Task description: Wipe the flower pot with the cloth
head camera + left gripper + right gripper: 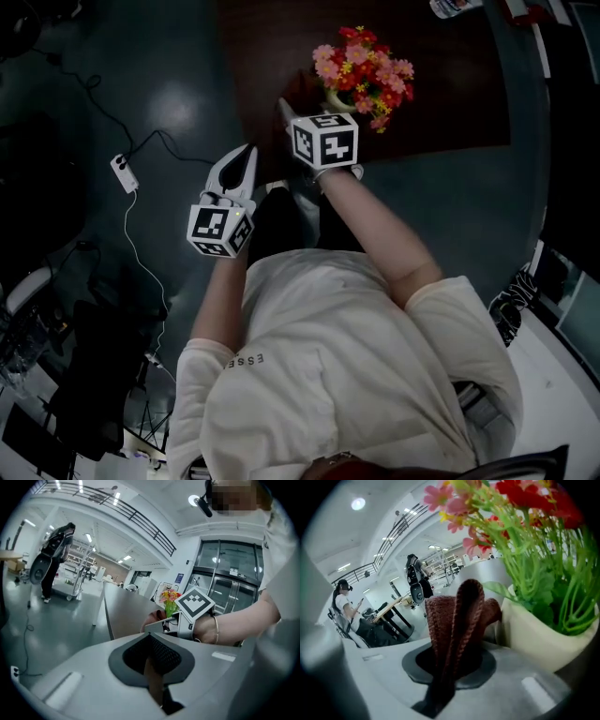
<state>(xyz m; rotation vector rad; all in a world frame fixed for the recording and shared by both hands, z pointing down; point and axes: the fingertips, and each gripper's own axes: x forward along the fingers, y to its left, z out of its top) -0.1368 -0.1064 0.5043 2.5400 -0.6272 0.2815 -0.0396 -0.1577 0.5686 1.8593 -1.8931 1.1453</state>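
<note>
One dark tabletop [450, 94] carries the single cream flower pot [334, 97], packed with pink, red and yellow flowers [367, 67]. It stands near the tabletop's near left corner, within easy reach of the person's arms. Two grippers are in play. The right gripper [285, 112] angles down at the flower pot's left side, its jaws clamped on the one brown knitted cloth [457, 613]. The cloth's folded free end stands up past the jaws right beside the pot's wall, apparently offered as the wiping face. Whether it already touches cannot be told. The left gripper [246, 164] hangs off the tabletop's edge above the floor, jaws pressed together on nothing. It seems to be kept clear because one hand is enough for wiping, though it is near enough to steady the flower pot if needed.
</note>
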